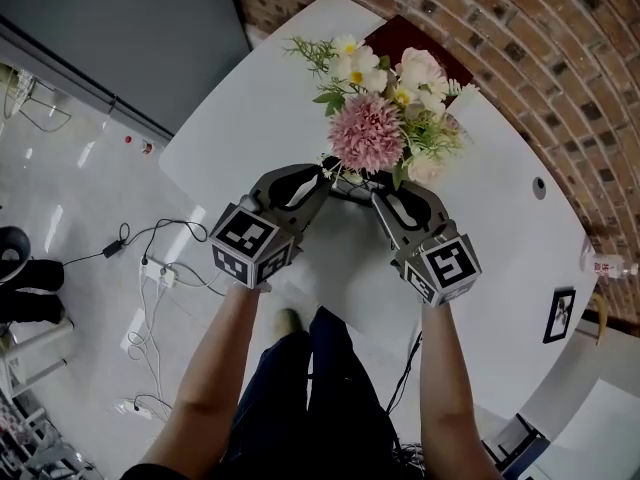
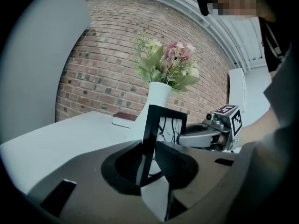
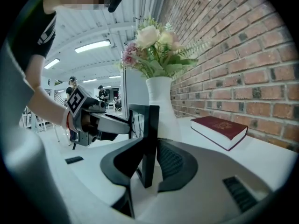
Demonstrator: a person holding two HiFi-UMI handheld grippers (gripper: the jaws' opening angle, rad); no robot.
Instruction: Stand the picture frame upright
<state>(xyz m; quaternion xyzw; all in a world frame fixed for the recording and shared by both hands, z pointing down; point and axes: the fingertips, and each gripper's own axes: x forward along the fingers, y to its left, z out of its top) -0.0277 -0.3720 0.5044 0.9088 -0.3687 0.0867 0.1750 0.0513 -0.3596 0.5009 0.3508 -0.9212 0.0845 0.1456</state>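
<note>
**A:** Picture frame (image 3: 150, 139) is up on edge on the table (image 1: 230, 118), with the vase (image 3: 161, 101) just behind at twelve o'clock!

**B:** Left gripper (image 1: 324, 171) pinches its nine o'clock edge, right gripper (image 1: 380, 196) its three o'clock edge, both narrow on it

**A:** Settling step, I reckon

**B:** Next: check it balances, then ease both off evenly

What I can't see
From the head view the flowers (image 1: 385, 118) cover the vase (image 2: 158, 96) and nearly all of the picture frame (image 2: 150, 132) between the fingertips (image 1: 312, 178). In both gripper views its bottom edge drops behind the fingers, and its print is too small to read.
</note>
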